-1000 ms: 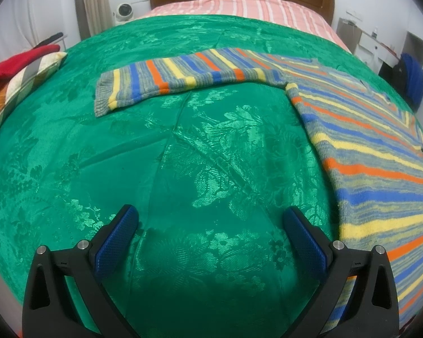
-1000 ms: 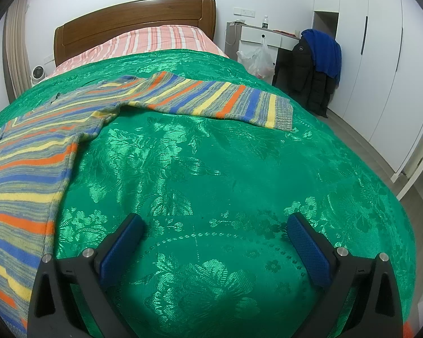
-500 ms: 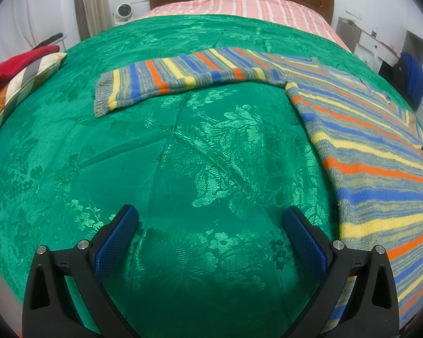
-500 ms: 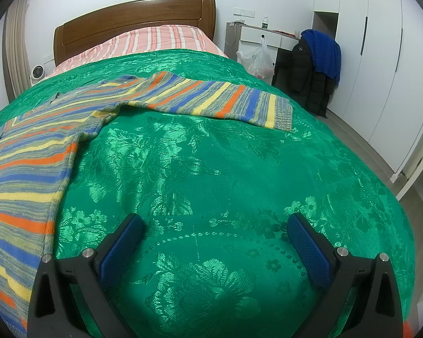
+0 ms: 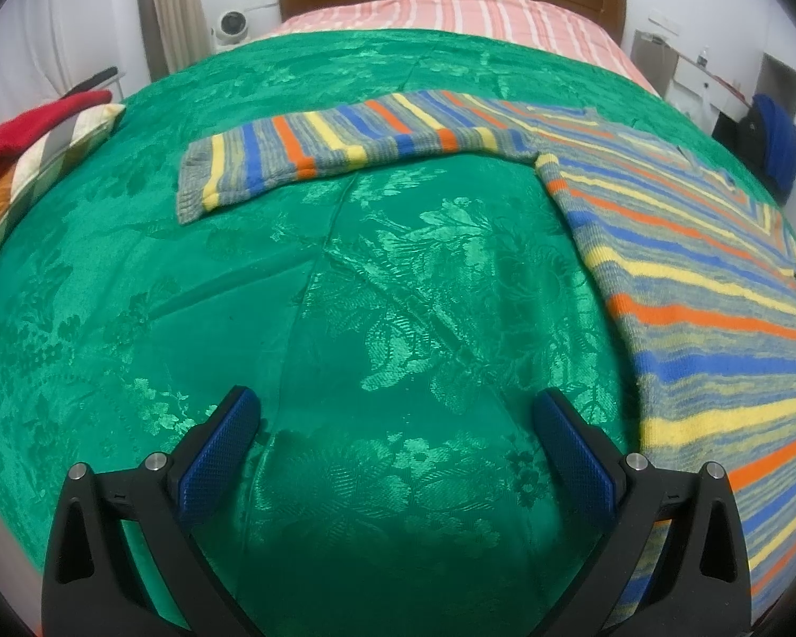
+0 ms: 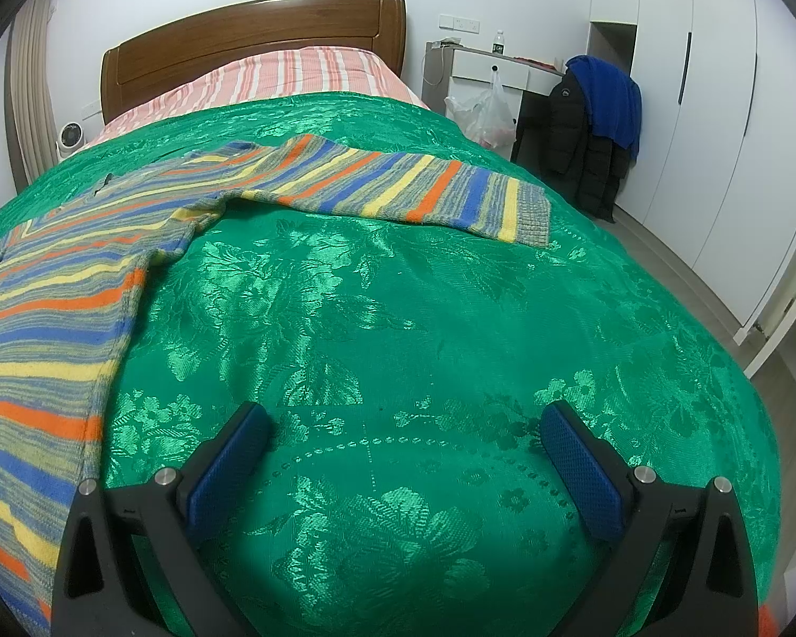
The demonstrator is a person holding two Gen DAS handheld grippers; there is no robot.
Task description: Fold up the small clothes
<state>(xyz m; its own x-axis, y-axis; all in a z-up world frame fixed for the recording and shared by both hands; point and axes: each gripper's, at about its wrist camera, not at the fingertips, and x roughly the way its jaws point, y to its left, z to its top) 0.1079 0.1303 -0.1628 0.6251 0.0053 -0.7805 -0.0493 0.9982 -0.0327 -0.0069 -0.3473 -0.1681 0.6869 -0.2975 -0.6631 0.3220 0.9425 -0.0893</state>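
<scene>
A striped sweater [image 5: 706,286] in blue, yellow, orange and grey lies flat on the green bedspread [image 5: 345,292]. In the left wrist view its body is at the right and one sleeve [image 5: 345,143] stretches out to the left. In the right wrist view the sweater's body [image 6: 48,308] is at the left and the other sleeve [image 6: 414,191] stretches to the right. My left gripper [image 5: 395,414] is open and empty above bare bedspread, left of the body. My right gripper [image 6: 406,427] is open and empty above the bedspread [image 6: 398,318], right of the body.
A wooden headboard [image 6: 249,37] and pink striped sheet [image 6: 302,69] are at the far end. A checked pillow with a red cloth [image 5: 32,127] lies at the left bed edge. A chair with dark and blue jackets [image 6: 594,122], a desk and wardrobes stand to the right.
</scene>
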